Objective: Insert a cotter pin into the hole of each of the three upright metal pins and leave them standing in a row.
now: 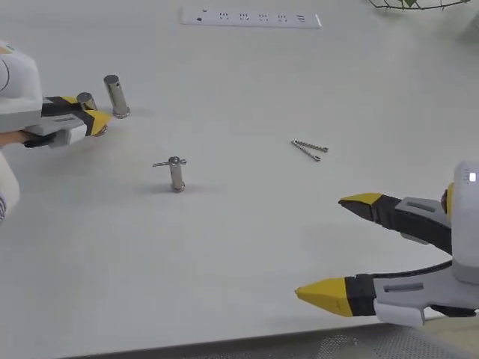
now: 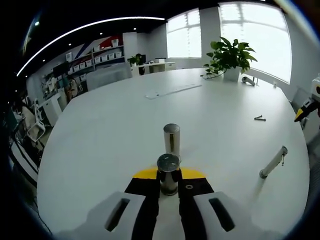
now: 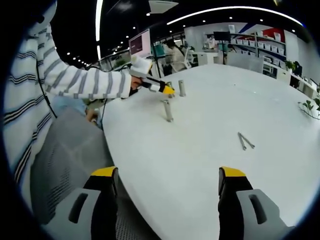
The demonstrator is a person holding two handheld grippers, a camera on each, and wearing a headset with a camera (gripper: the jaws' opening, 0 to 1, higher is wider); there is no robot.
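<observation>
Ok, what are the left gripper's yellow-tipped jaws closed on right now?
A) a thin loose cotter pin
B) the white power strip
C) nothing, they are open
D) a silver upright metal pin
D: the left gripper is shut on a silver upright metal pin, while the two loose cotter pins lie apart from it on the white table.

White power strip (image 1: 251, 18) lying flat, far across the white table (image 1: 224, 269). Potted plant (image 2: 230, 59) standing near bright windows (image 2: 252, 37). Shelving (image 2: 102, 56) behind, perhaps stacked with boxes.
</observation>
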